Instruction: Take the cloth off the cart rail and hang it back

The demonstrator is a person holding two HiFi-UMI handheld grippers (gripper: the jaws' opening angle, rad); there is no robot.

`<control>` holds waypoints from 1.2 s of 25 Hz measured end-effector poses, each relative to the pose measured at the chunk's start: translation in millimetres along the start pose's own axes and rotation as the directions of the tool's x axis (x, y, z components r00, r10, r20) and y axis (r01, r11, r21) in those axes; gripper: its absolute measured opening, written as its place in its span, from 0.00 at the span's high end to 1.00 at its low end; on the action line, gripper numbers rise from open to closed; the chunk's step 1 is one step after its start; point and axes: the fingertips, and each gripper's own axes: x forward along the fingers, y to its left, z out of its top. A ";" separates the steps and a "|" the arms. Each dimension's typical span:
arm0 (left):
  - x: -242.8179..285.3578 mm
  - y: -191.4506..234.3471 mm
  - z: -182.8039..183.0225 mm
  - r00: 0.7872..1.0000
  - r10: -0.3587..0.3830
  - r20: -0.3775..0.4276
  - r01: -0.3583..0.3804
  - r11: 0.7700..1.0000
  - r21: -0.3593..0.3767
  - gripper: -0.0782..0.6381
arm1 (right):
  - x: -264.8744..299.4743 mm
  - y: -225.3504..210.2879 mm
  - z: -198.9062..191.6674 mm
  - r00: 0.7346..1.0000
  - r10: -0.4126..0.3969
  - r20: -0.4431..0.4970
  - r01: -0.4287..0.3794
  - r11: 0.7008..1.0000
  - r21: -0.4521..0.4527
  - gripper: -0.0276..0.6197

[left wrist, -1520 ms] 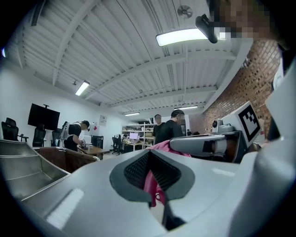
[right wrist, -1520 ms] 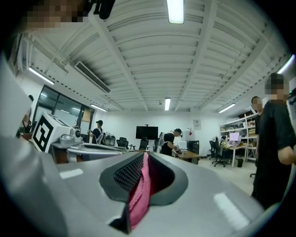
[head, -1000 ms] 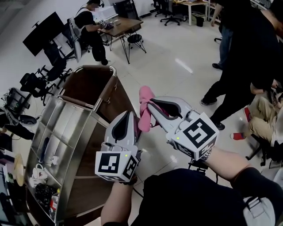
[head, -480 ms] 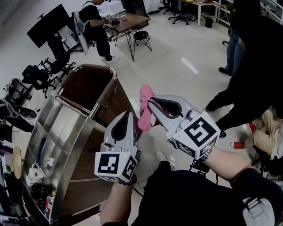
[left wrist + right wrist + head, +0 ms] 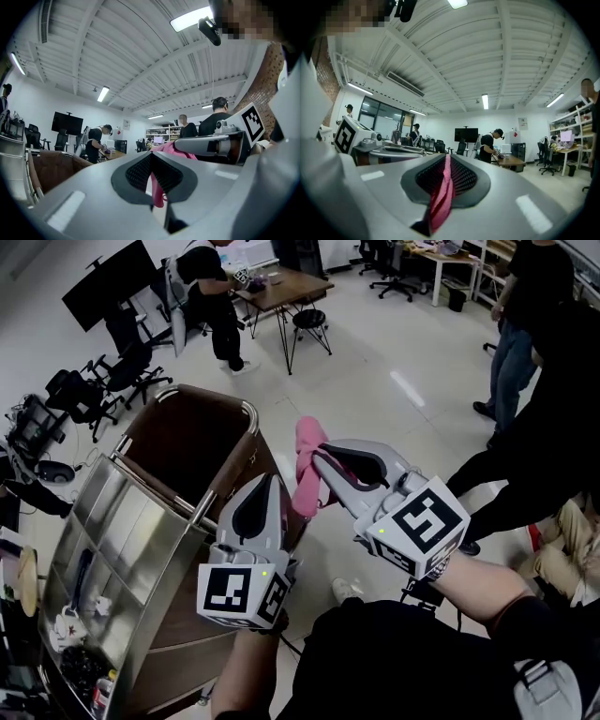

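Observation:
In the head view my right gripper [image 5: 316, 457] is shut on the top of a pink cloth [image 5: 307, 472], which hangs in folds from its tips. The right gripper view shows the cloth [image 5: 442, 199] pinched between the dark pads of that gripper [image 5: 447, 161]. My left gripper [image 5: 274, 484] is level beside it, jaws together, its tip just left of the cloth's lower end. In the left gripper view the cloth [image 5: 157, 190] shows as a strip beyond the narrow slit of that gripper [image 5: 151, 158]. The steel cart [image 5: 141, 521] with its tube rail [image 5: 251, 416] stands just left of the grippers.
The cart's shelves hold small items [image 5: 70, 624]. A person stands at a wooden desk [image 5: 281, 287] at the back, with a stool [image 5: 309, 322] beside it. More people [image 5: 525, 315] stand to the right. Office chairs [image 5: 84, 395] crowd the far left.
Both grippers keep their pose and the cloth stays in the right one. The room has slid in view: the cart's curved end now lies closer under the left gripper.

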 end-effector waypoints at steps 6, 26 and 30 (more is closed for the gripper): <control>27.7 40.4 -2.8 0.999 0.040 0.007 -0.039 0.999 -0.003 0.89 | 45.7 -23.3 -6.2 0.999 0.037 -0.003 -0.037 0.999 -0.003 0.91; 58.1 95.7 -11.2 0.982 0.187 0.016 -0.188 0.980 0.066 0.89 | 117.2 -54.6 -21.5 0.980 0.192 0.042 -0.193 0.981 0.006 0.91; 81.3 101.3 -17.9 0.972 0.236 0.012 -0.236 0.968 0.083 0.89 | 128.5 -78.6 -28.4 0.968 0.243 0.056 -0.244 0.970 0.019 0.91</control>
